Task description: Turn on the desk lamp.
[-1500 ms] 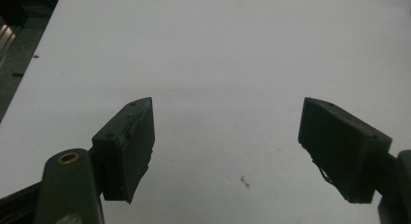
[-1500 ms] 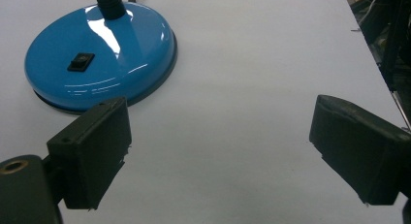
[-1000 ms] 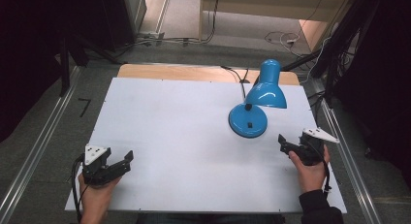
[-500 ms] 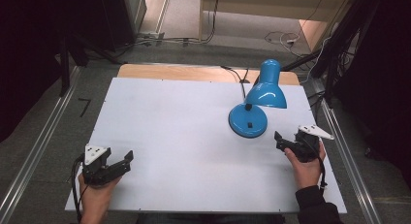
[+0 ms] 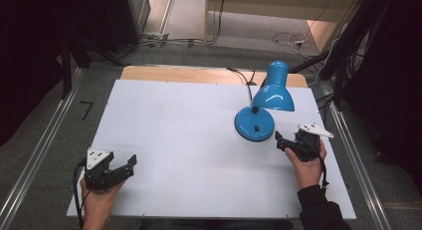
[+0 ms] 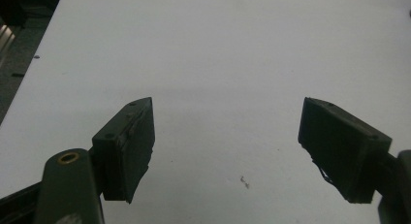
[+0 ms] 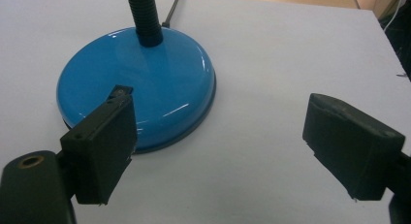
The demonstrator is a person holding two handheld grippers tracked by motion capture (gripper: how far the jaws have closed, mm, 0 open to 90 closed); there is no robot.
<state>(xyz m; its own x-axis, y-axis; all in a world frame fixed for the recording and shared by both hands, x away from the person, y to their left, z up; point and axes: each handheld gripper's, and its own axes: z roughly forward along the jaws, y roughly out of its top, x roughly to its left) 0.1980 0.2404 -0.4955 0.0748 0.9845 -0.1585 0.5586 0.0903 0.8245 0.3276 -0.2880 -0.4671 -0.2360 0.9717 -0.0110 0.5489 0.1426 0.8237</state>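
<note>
Blue desk lamp (image 5: 261,108) stands right of centre in the high view, and the right gripper (image 5: 282,142) sits just beside its round base (image 7: 138,86), jaws spread wide, gripping nothing. Lower left, the left gripper (image 5: 127,165) hovers over bare white table (image 5: 174,130), jaws equally wide and empty

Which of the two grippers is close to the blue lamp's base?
The right gripper, jaws open, just beside the lamp's round blue base. The left gripper sits far off at the table's near left corner.
</note>
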